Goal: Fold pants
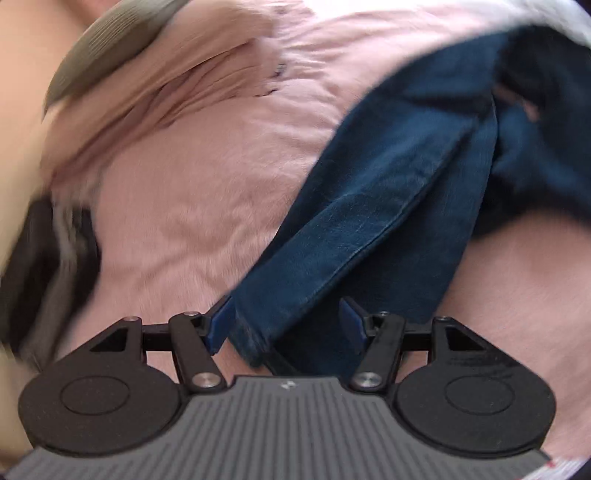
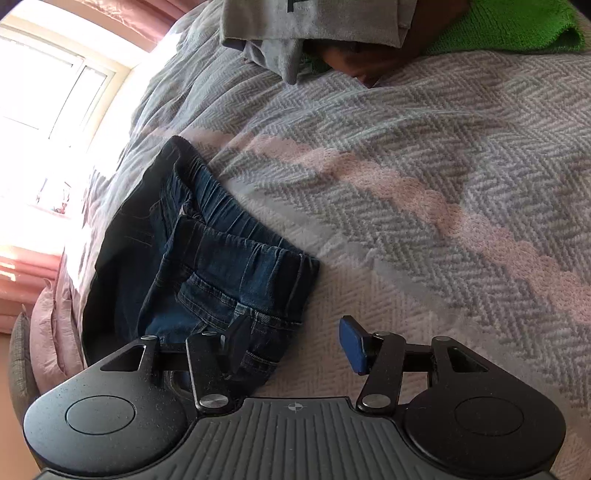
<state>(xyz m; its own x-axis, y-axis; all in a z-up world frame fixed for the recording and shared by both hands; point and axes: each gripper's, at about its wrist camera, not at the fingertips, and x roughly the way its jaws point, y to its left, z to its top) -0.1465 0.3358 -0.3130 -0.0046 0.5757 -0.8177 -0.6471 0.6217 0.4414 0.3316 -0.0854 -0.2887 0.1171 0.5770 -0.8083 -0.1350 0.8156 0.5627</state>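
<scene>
Bed covered by a grey-and-white herringbone woven blanket with a pale pink scalloped stripe; bright window and pink curtains at the left. Right wrist view only: waistband end of the dark blue denim pants bunched on the blanket, plus a grey folded garment and green towel at the far edge. Left wrist view only: the pants' legs lying on a pink sheet, blurred.

Left tool: jaws apart, leg hem between the pads, not pressed. Right tool: jaws apart, left finger over denim, nothing gripped.
</scene>
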